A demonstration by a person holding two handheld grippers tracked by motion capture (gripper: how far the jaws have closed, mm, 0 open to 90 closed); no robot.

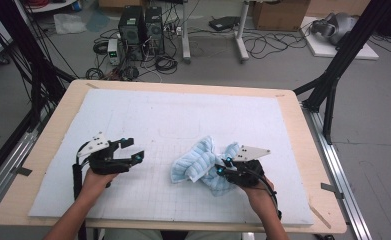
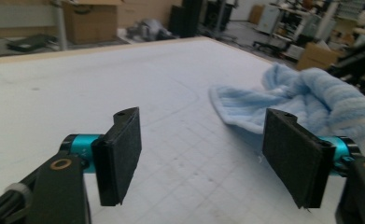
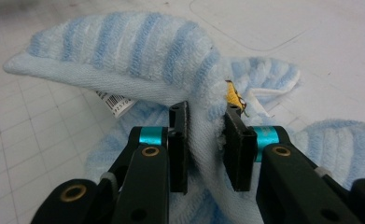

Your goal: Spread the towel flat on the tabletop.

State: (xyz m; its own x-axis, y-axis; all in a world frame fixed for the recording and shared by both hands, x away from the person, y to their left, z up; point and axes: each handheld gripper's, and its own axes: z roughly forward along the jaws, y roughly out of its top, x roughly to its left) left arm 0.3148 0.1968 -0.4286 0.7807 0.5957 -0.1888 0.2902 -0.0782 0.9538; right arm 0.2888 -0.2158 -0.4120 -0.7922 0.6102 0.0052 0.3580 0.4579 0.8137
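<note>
On the white mat [image 1: 133, 115], the right gripper [image 3: 205, 140] pinches a fold of the crumpled blue towel [image 1: 200, 162]. Left gripper [image 2: 203, 154] hangs wide, empty; folding looks barely begun

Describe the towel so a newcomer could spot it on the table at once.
On the white gridded mat that covers the wooden table, look at the near right part, in front of the person's right hand. The towel lies crumpled there, fluffy with pale blue and white stripes, pinched in the right gripper.
</note>
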